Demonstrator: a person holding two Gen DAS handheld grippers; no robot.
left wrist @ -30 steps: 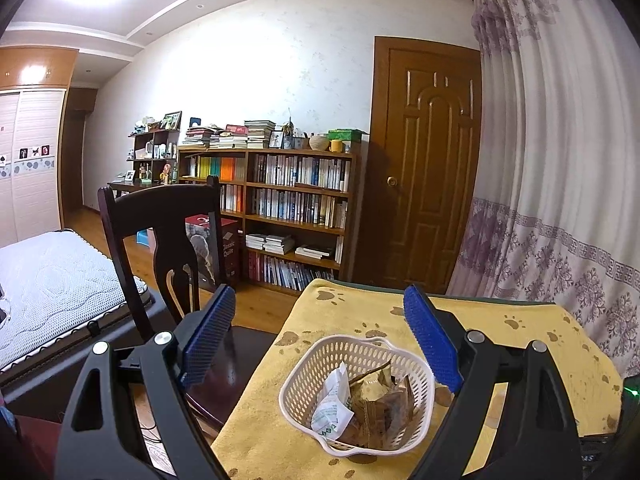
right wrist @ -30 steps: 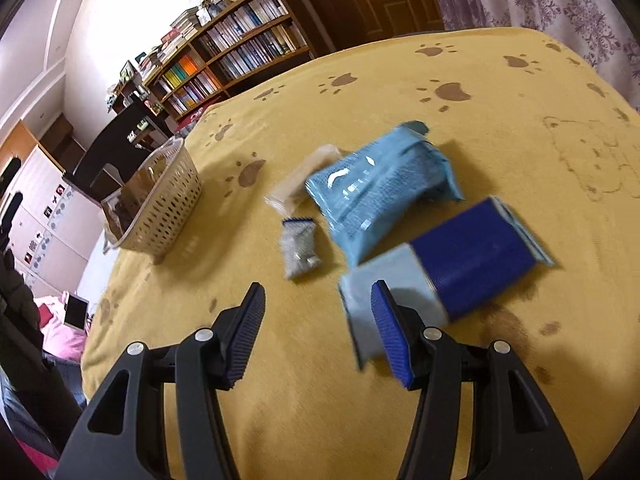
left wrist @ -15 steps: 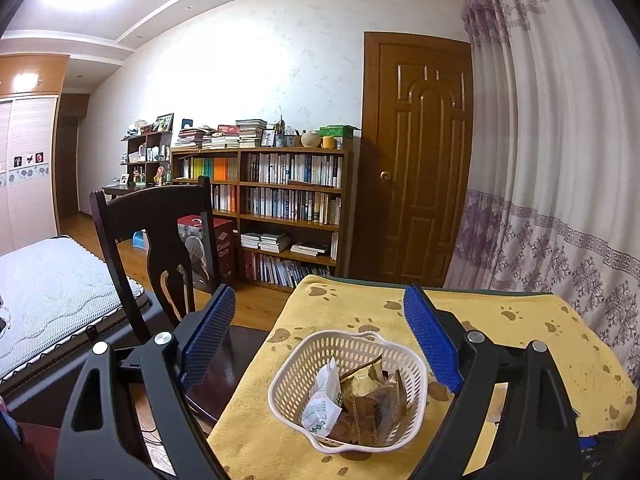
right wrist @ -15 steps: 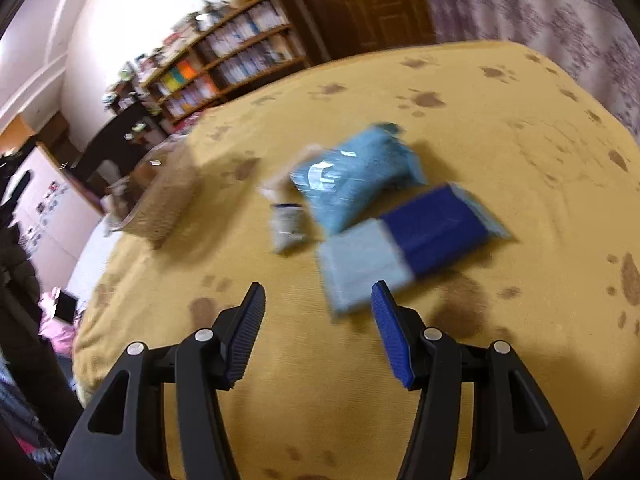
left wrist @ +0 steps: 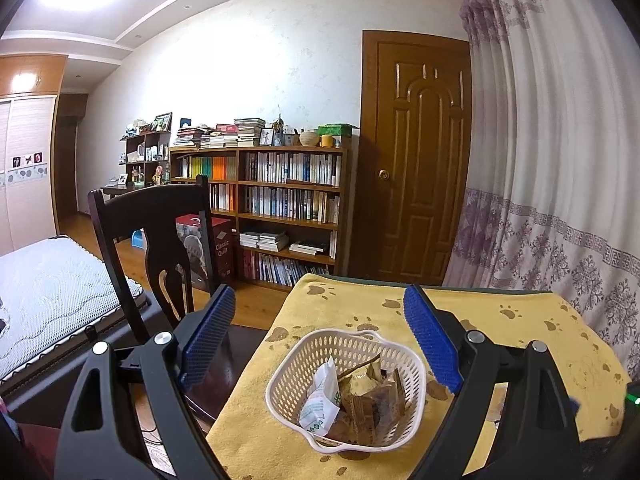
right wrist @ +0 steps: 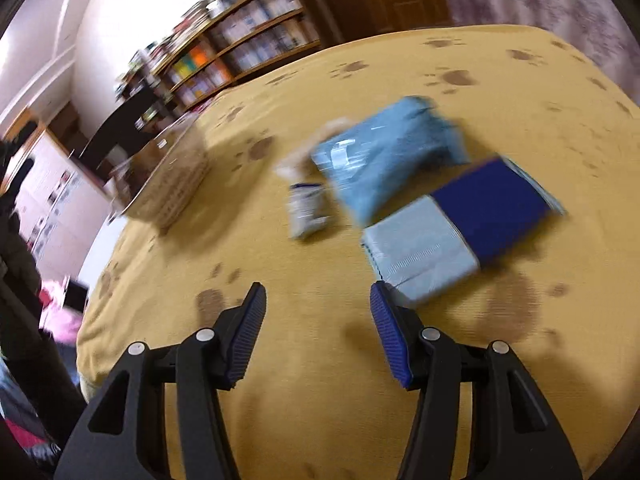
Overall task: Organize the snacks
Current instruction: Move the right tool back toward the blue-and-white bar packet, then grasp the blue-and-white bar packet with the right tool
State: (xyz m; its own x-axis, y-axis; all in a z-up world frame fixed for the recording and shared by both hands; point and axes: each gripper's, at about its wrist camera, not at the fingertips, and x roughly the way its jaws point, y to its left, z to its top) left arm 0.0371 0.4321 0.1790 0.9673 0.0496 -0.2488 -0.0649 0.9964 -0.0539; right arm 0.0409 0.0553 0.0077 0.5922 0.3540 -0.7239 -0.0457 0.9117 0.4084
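Our right gripper (right wrist: 318, 308) is wide open, holding nothing. Just past it, on the yellow cloth (right wrist: 320, 400), lies the dark blue pack (right wrist: 460, 224), its long side slanting far-right. Three more packs wait behind it. Our left gripper (left wrist: 316, 340) is open too, above the basket (left wrist: 288, 376), far left, partly filled already.

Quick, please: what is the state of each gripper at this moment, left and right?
Left gripper: open, holding nothing, above the white basket.
Right gripper: open, holding nothing, near the blue-and-grey packet.
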